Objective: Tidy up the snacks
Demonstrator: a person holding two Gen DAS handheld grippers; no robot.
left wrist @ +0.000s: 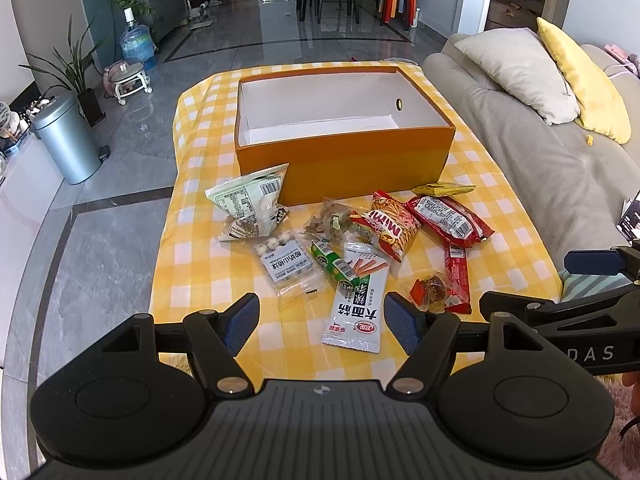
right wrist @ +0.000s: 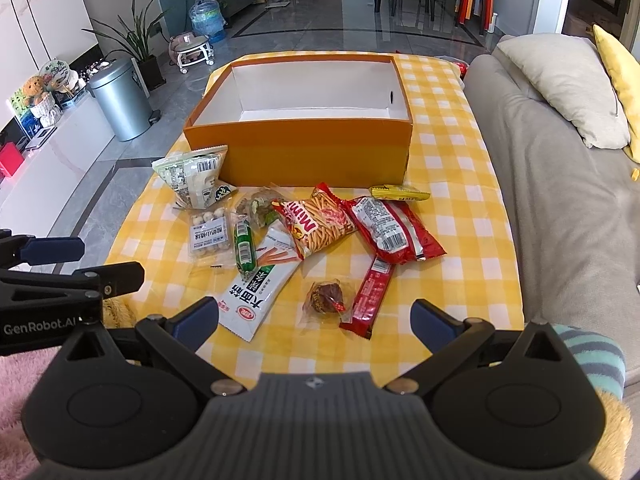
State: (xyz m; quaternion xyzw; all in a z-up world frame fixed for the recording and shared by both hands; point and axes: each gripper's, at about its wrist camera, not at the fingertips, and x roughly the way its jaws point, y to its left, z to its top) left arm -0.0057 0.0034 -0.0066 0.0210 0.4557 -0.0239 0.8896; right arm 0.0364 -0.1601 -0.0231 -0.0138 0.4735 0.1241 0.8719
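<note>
Left wrist: left gripper (left wrist: 320,322) apparently above white packet (left wrist: 354,316).

Left hand-held gripper (left wrist: 320,322): matte black body, ribbed blue finger pads, silver screws; right hand-held gripper (right wrist: 314,320) identical; white "GenRobot.AI" lettering.

"Mimi" marks the stick-snack bag (left wrist: 387,227); "GenRobot.AI" marks the left gripper (right wrist: 52,256) body.

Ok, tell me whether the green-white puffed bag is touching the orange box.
Cannot tell. In the right wrist view the puffed bag overlaps the orange box front wall, but contact or a gap behind it isn't plain.
</note>
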